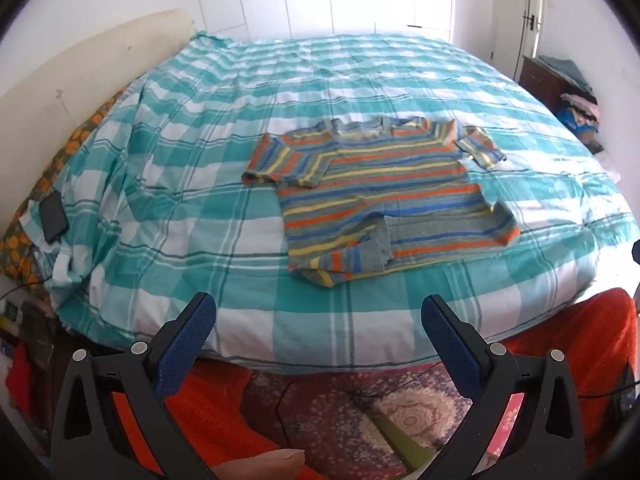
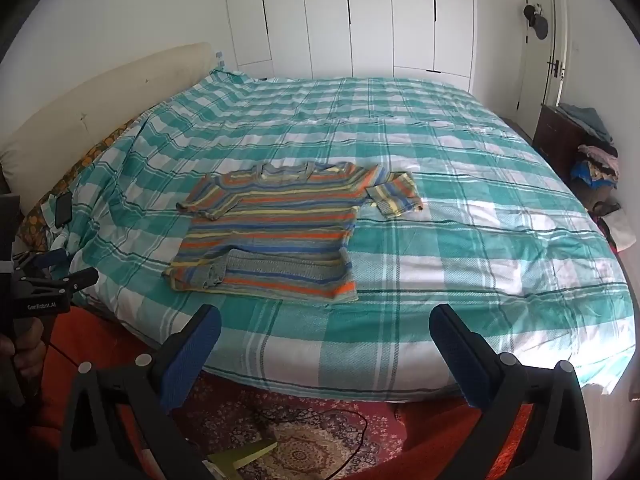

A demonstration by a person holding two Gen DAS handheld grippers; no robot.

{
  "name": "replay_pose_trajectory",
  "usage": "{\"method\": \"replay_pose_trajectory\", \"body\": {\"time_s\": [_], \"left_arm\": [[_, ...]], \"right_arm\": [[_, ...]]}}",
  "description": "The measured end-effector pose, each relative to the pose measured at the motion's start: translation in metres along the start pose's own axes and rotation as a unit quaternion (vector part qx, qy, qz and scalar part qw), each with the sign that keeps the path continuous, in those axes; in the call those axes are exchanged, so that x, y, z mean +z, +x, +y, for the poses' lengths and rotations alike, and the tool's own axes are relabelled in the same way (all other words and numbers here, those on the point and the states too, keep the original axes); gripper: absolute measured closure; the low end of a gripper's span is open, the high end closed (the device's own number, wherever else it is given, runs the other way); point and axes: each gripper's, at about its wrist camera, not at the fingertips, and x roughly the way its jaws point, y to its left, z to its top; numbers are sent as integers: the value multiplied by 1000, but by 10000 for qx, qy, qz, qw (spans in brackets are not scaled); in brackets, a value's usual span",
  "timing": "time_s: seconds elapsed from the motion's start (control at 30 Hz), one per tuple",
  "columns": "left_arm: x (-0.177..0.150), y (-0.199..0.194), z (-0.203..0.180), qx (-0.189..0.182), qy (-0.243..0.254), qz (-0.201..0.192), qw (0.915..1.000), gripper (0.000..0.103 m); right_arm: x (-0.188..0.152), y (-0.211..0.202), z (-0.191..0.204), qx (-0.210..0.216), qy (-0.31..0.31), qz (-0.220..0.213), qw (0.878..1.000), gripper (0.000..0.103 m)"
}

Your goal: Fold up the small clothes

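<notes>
Room: a bedroom with white wardrobe doors (image 2: pixel 348 20) along the far wall and a white door (image 2: pixel 554 48) at the far right.
Surface: a wide bed under a teal and white checked cover (image 2: pixel 460 200), with a cream headboard (image 2: pixel 104 92) along its left side.
Shirt: a small striped shirt (image 2: pixel 272 224) in orange, blue, yellow and grey lies flat on the cover, near the front edge and left of the bed's middle in the right wrist view; in the left wrist view it (image 1: pixel 384 196) sits close to centre.
Shirt details: neck towards the far side, both short sleeves spread out, the right one lying slightly apart from the body; a piece of the lower hem is turned up, showing the grey inside.
Left gripper (image 1: pixel 320 320): released, jaws spread wide with nothing between them, hanging over the near edge of the bed, well apart from the shirt.
Right gripper (image 2: pixel 326 330): released too, jaws wide and empty, also short of the shirt over the near edge.
Hand: a hand (image 2: pixel 24 344) grips the left tool's handle at the left edge of the right wrist view.
Bed's left side: a dark phone (image 2: pixel 63 210) lies on the cover near the headboard.
Floor: a patterned rug (image 2: pixel 296 432) with a thin black cable across it, orange fabric (image 1: pixel 576 344) beside it.
Far right: a dark wooden cabinet (image 2: pixel 556 136) with a heap of clothes (image 2: pixel 596 160) stacked on and beside it.
</notes>
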Motion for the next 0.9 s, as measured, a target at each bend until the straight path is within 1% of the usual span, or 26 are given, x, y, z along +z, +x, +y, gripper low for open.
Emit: {"method": "replay_pose_trajectory", "body": {"time_s": [0.03,0.1,0.13,0.17,0.27,0.33,0.47,0.73,0.9], "left_arm": [[0,0,0,-5,5,-2,10000,1],[0,0,-1,3,45,-23,10000,1],[-1,0,-1,3,69,-27,10000,0],[-7,0,5,-22,23,-61,10000,0],[-11,0,10,-19,19,-42,10000,0],[-4,5,-4,154,98,165,9997,0],[-6,9,-1,85,62,174,9998,0],[-8,9,0,36,44,161,9999,0],[-8,8,0,19,51,128,9999,0]], "right_arm": [[-3,-3,4,-24,-45,-64,10000,0],[-1,2,12,-20,-117,-13,9999,0],[-2,2,13,2,-133,-60,9999,0],[-2,2,14,22,-135,-90,9999,0],[-3,3,18,30,-157,-135,9998,0],[-3,4,20,44,-152,-127,9998,0],[-1,7,22,98,-158,-78,9998,0],[-2,6,25,239,-140,-125,9995,0],[-3,11,26,272,-131,6,9995,0]]}}
